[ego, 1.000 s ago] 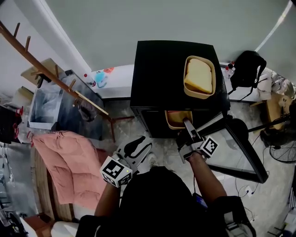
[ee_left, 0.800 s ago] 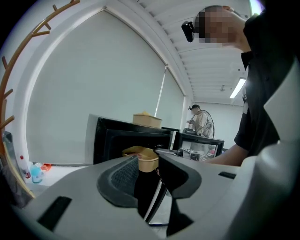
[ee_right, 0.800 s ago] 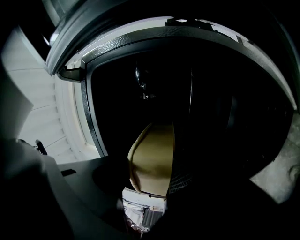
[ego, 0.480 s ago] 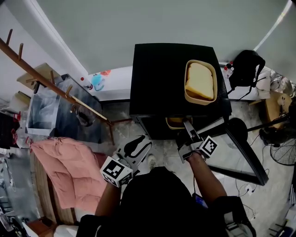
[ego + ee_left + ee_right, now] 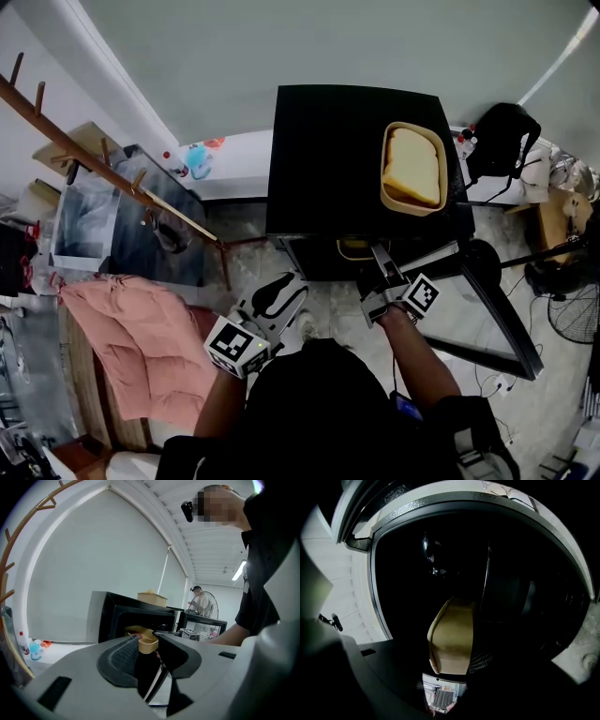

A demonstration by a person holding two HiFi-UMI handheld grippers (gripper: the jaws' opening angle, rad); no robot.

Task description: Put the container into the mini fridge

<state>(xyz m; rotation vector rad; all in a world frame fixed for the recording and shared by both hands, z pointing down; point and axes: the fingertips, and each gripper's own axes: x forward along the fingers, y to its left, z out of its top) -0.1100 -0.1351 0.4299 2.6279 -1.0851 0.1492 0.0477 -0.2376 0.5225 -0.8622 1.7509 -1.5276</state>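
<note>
A black mini fridge [image 5: 352, 155] stands ahead with its glass door [image 5: 483, 300] swung open to the right. My right gripper [image 5: 378, 255] reaches into the fridge's mouth, shut on a tan container [image 5: 452, 639]. In the head view only a sliver of that container [image 5: 353, 247] shows under the fridge's top edge. In the right gripper view it sits inside the dark interior. A second tan container [image 5: 413, 169] with a pale yellow block in it rests on the fridge's top. My left gripper [image 5: 284, 292] hangs back to the left, open, with nothing between its jaws.
A pink quilt [image 5: 141, 337] lies on the floor at left, beside a wooden coat rack [image 5: 112, 169] and a glass case [image 5: 98, 220]. A black backpack [image 5: 502, 136] and a fan [image 5: 574, 309] stand to the right. A person [image 5: 198, 603] stands far off.
The held container has slid deeper into the fridge, so less of it shows under the top edge. The left gripper has stayed in place.
</note>
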